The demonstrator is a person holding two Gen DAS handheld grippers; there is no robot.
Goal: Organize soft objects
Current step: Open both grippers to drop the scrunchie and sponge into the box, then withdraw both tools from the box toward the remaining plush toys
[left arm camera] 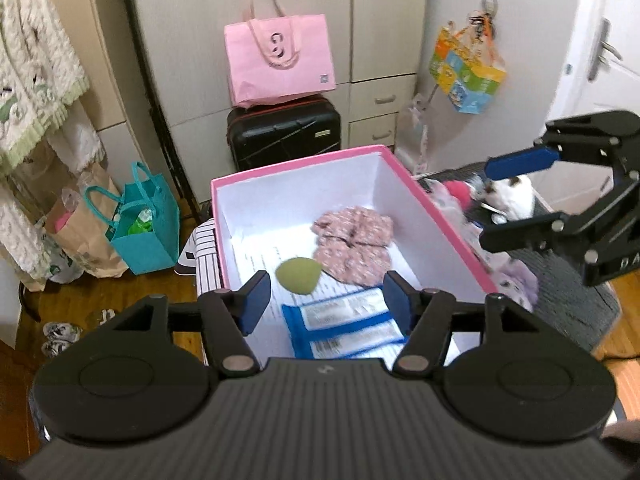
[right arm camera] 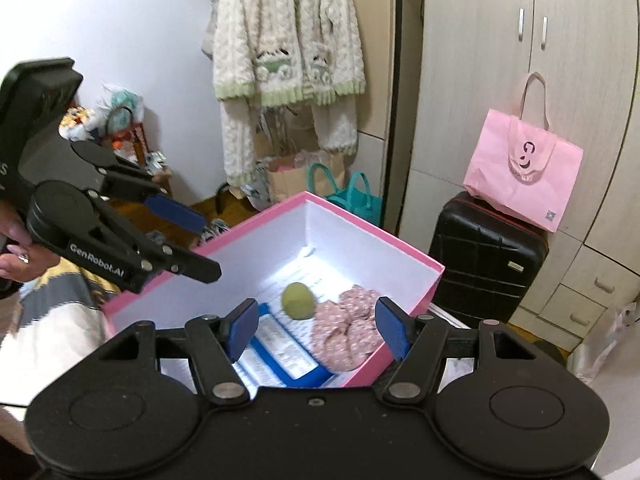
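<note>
Both hand-held grippers, left gripper and right gripper, hover spread and empty above the pink box, where a floral scrunchie and green sponge already lie, while more soft items apparently wait on the dark surface beside it.

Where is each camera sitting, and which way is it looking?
Left wrist: on the left gripper, looking down into the pink cardboard box; right gripper shows.
Right wrist: on the right gripper, facing the box too; left gripper and a hand show.
Shared: box, green sponge, pink floral scrunchie.
</note>
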